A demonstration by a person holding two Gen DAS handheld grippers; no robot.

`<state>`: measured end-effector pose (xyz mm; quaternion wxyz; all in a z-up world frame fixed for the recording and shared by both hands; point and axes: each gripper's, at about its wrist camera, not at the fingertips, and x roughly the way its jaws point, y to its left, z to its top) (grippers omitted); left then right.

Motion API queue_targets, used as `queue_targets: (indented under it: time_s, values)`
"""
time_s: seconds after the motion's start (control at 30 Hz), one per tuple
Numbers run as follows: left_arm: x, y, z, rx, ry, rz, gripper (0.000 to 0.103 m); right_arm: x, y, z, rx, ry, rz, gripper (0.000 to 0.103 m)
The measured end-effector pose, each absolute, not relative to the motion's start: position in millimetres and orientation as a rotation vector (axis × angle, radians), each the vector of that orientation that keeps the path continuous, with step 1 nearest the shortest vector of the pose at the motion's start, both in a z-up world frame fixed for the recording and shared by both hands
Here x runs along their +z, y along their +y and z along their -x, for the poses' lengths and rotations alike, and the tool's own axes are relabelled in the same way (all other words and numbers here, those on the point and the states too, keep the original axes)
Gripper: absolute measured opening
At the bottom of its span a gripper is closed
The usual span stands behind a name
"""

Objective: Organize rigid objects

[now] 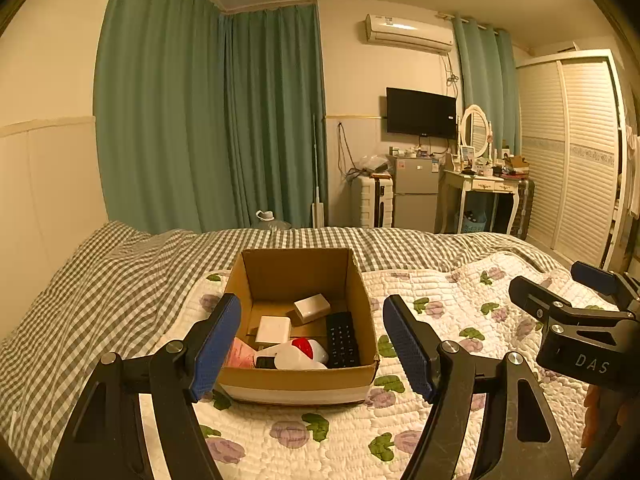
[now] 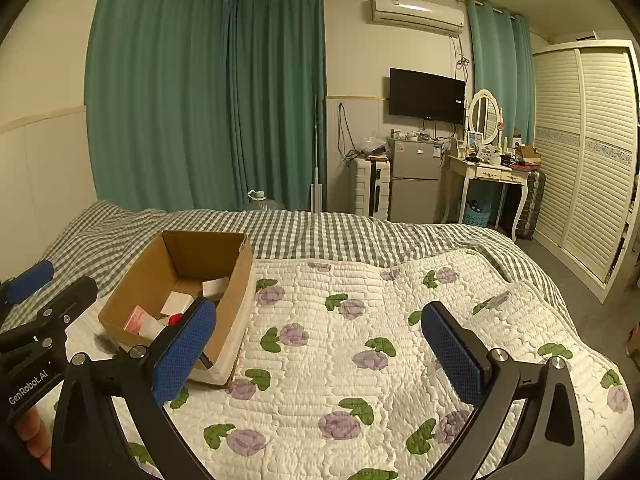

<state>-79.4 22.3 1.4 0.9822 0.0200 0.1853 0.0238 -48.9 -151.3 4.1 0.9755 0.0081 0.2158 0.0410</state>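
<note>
An open cardboard box (image 1: 362, 292) stands on the flowered quilt (image 1: 452, 308). In it lie a black remote (image 1: 342, 340), two white boxes (image 1: 273, 330), a white bottle with a red cap (image 1: 302, 354) and a pink item (image 1: 242, 354). My left gripper (image 1: 312, 344) is open and empty, its blue pads on either side of the box's near end, above it. My right gripper (image 2: 320, 344) is open and empty over the quilt, to the right of the box (image 2: 236, 280); it also shows in the left wrist view (image 1: 560, 292).
The bed has a grey checked sheet (image 1: 100, 280) to the left and behind. Teal curtains (image 1: 200, 120), a small fridge (image 1: 416, 196), a suitcase (image 1: 372, 202), a dressing table (image 1: 488, 188) and a slatted wardrobe (image 1: 576, 152) stand beyond the bed.
</note>
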Motion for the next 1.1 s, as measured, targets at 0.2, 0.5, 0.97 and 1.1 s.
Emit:
queue_targets:
  time_s: [0.2, 0.5, 0.97, 1.1]
  values:
    - [0.8, 22.6, 78.5, 0.047, 0.383, -0.034, 0.076, 3.2, -150.9, 49.1, 0.081, 0.438, -0.015, 0.103]
    - [-0.6, 21.4, 77.1, 0.041, 0.387, -0.032, 0.076, 2.4, -150.4, 48.9, 0.082, 0.440, -0.012, 0.103]
    - [-1.6, 21.6, 76.0, 0.046, 0.391, -0.032, 0.076, 1.4, -150.7, 48.7, 0.084, 0.442, -0.012, 0.103]
    - [-4.5, 22.0, 76.7, 0.047, 0.395, -0.030, 0.076, 1.3, -151.0, 48.8, 0.083, 0.444, -0.011, 0.103]
